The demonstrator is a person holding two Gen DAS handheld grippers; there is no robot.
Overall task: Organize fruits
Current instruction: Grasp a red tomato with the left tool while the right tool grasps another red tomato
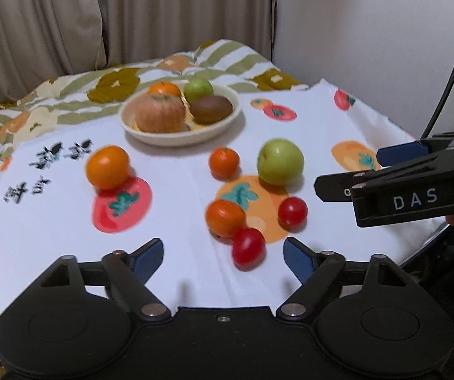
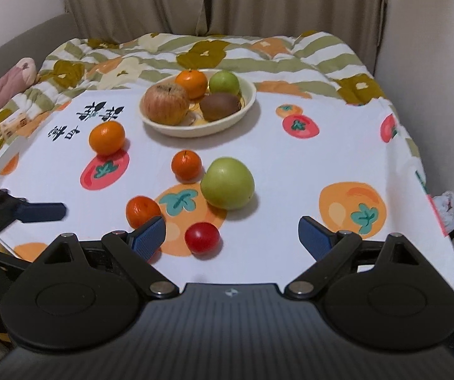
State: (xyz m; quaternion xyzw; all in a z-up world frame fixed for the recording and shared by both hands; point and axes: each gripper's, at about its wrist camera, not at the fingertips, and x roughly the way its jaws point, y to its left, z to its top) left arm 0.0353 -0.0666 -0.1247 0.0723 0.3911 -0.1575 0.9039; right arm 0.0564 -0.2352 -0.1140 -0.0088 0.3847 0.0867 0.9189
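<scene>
A cream bowl (image 1: 227, 123) (image 2: 252, 101) at the back holds an apple (image 1: 160, 112), an orange, a green fruit and a kiwi (image 1: 211, 110). Loose on the cloth lie a green apple (image 1: 280, 161) (image 2: 227, 183), three oranges (image 1: 108, 167) (image 1: 223, 162) (image 1: 225, 217) and two red tomatoes (image 1: 248, 248) (image 1: 293, 211). My left gripper (image 1: 223, 258) is open and empty, just in front of the nearer tomato. My right gripper (image 2: 231, 237) is open and empty, with a tomato (image 2: 202, 238) between its fingers' line; it also shows in the left wrist view (image 1: 347, 171).
The fruits lie on a white cloth printed with persimmons (image 2: 290, 164) over a flowered quilt (image 2: 201, 53). Curtains and a wall stand behind. The cloth's right edge (image 2: 417, 158) drops off. A pink cloth bundle (image 2: 8, 85) lies far left.
</scene>
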